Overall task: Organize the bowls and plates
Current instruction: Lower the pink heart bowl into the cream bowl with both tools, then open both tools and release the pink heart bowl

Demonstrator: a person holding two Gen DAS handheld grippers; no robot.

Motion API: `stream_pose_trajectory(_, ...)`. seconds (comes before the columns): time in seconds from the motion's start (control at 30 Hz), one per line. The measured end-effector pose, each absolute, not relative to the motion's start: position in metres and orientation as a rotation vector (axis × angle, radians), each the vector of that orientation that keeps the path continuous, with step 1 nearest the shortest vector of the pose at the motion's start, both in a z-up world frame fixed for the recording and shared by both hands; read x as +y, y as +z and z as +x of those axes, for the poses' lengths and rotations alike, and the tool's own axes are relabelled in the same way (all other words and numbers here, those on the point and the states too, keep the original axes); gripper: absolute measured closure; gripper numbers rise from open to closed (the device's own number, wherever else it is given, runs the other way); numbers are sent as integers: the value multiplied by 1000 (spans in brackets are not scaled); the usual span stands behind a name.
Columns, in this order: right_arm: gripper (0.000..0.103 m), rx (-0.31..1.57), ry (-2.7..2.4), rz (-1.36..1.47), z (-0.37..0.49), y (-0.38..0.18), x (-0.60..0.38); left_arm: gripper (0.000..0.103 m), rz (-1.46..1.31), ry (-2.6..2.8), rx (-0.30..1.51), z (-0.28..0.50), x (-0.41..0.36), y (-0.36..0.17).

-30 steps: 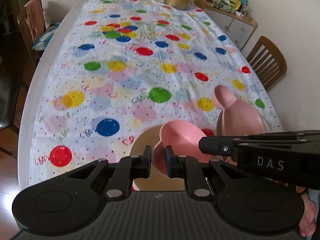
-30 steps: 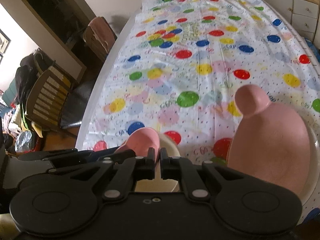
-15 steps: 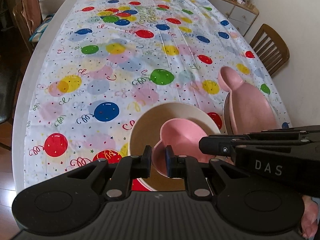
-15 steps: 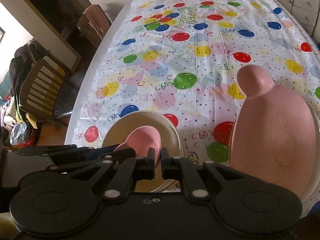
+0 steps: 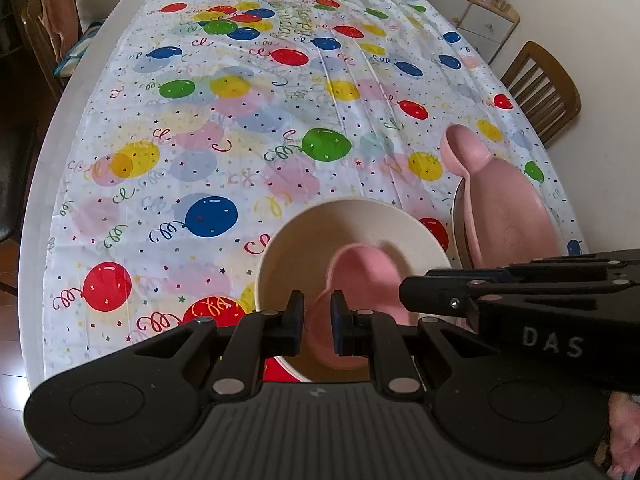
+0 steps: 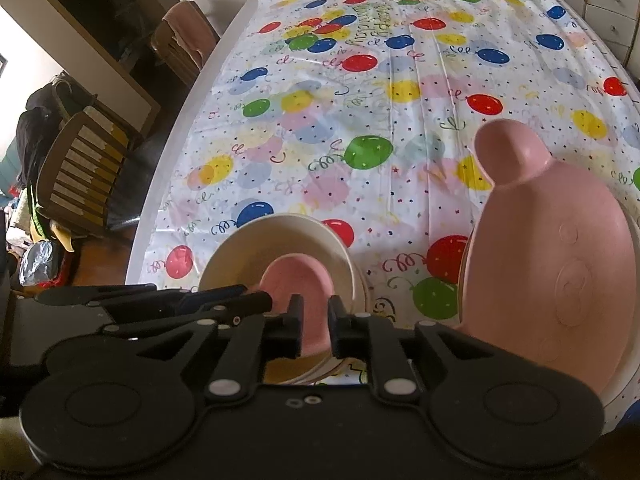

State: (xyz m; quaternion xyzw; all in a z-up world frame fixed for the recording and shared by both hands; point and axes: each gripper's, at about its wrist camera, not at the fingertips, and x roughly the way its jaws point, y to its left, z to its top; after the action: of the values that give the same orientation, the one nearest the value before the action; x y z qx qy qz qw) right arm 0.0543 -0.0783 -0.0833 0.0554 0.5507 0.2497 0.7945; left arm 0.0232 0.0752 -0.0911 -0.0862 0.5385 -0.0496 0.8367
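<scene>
Now, pink bowl (image 5: pixel 362 268) inside cream bowl (image 5: pixel 316 228)

2 pink dishes (image 5: pixel 362 268) (image 5: pixel 508 216), 1 cream bowl (image 5: pixel 304 236), 2 chairs (image 5: pixel 540 88) (image 5: pixel 52 20).

— How does the left gripper (image 5: pixel 316 322) stand?
— Tilted steeply downward, jaws clamped on the rim of the pink bowl (image 5: pixel 360 276).
— And the right gripper (image 6: pixel 314 328)?
— Same downward tilt, coming in from the right, its tip close beside the left one's. Its jaws have just been opening; the bowl's rim shows in the gap, pads off it.
— Any hands?
— Only a sliver of the right hand (image 5: pixel 624 436), behind its gripper.
</scene>
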Motion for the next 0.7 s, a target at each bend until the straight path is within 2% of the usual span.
stream_pose_trajectory(0.3, 81, 1135, 587, 120, 44, -64, -88, 89, -176, -98, 1101, 10, 73, -76)
stream_pose_trajectory(0.7, 66, 1040, 635, 104, 13, -33, -109, 89, -164, -57, 978, -31, 64, -36)
